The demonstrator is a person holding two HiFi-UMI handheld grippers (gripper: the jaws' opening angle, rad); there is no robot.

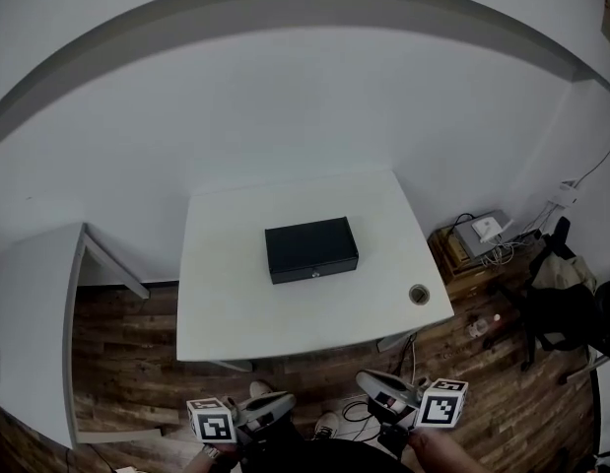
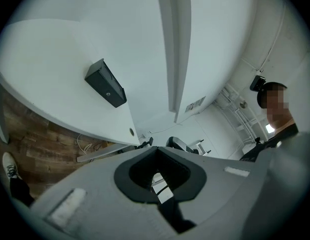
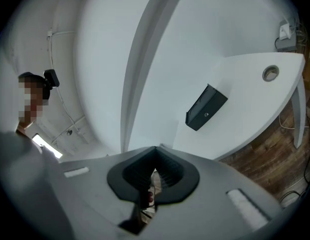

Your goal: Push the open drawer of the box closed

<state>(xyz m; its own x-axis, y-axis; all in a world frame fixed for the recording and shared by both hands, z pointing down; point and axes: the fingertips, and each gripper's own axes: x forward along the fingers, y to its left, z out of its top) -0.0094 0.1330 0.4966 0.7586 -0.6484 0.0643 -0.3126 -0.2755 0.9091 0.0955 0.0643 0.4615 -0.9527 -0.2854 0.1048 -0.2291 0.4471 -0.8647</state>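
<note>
A black box (image 1: pixel 311 249) lies in the middle of a white table (image 1: pixel 236 304), its front face with a small round lock turned toward me. No drawer visibly sticks out of it. The box also shows small and far off in the left gripper view (image 2: pixel 105 83) and the right gripper view (image 3: pixel 207 107). My left gripper (image 1: pixel 283 400) and right gripper (image 1: pixel 370 378) hang low near my body, well short of the table's front edge. Both are shut with nothing between their jaws (image 2: pixel 153 150) (image 3: pixel 156 150).
A round cable hole (image 1: pixel 419 294) sits near the table's front right corner. A second white desk (image 1: pixel 29 304) stands at the left. A low stand with devices and cables (image 1: pixel 477 236) and a dark bag (image 1: pixel 571 304) are at the right. Wooden floor (image 1: pixel 127 363) lies below.
</note>
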